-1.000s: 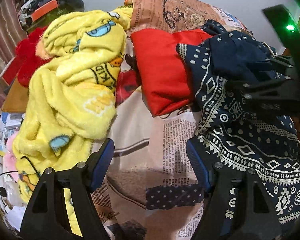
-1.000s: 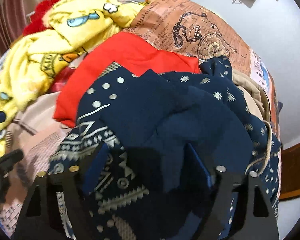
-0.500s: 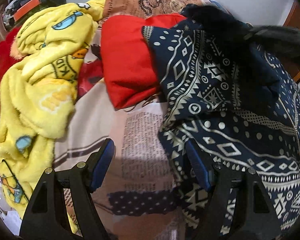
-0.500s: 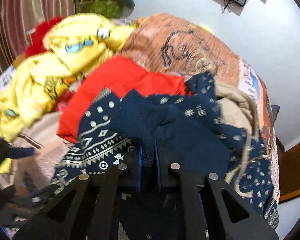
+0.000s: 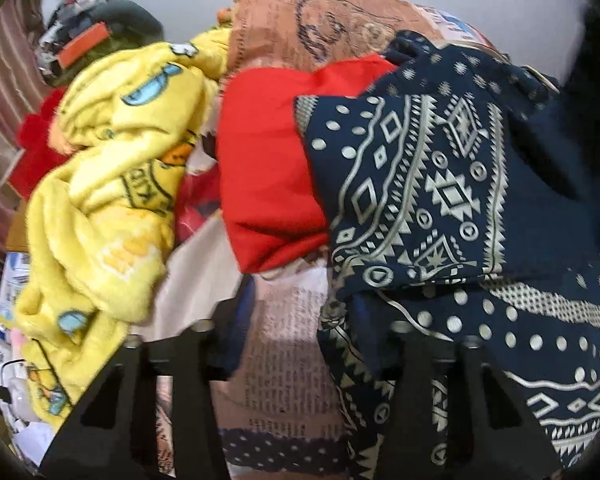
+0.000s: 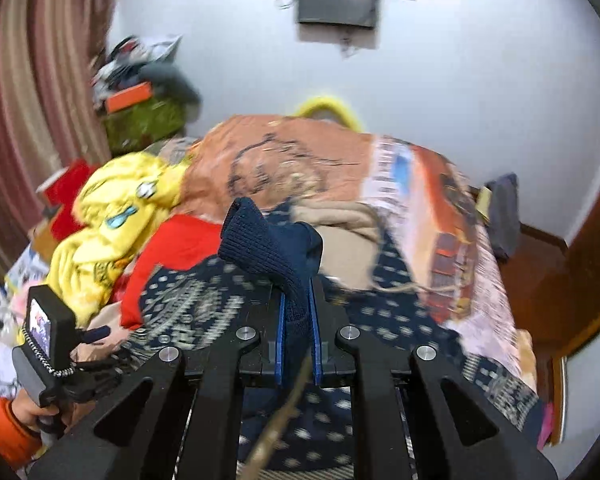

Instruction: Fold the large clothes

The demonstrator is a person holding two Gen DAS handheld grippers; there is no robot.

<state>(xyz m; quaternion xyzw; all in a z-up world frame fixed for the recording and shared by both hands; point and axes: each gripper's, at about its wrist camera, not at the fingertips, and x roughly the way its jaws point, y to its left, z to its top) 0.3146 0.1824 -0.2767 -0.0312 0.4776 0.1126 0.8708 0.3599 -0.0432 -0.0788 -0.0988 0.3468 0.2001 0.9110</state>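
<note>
A navy garment with white geometric patterns [image 5: 440, 184] lies on the bed at the right of the left wrist view. My left gripper [image 5: 300, 312] is open, low over the printed bedsheet, its right finger at the garment's lower edge. In the right wrist view my right gripper [image 6: 298, 312] is shut on the garment's navy ribbed cuff [image 6: 268, 244] and holds it lifted above the patterned body [image 6: 188, 300]. The left gripper's handle [image 6: 48, 332], held by a hand, shows at lower left there.
A yellow cartoon blanket [image 5: 104, 184] is heaped at the left, a red cloth [image 5: 268, 168] beside it. A beige garment with a cord [image 6: 352, 232] lies behind the cuff. A brown printed bedsheet [image 6: 300, 160] covers the bed. A wooden bedside unit [image 6: 540, 280] stands at the right.
My right gripper shut on the navy ribbed cuff and lifted it up, its view tilting toward the wall. The left gripper stayed open and shifted slightly over the bedsheet.
</note>
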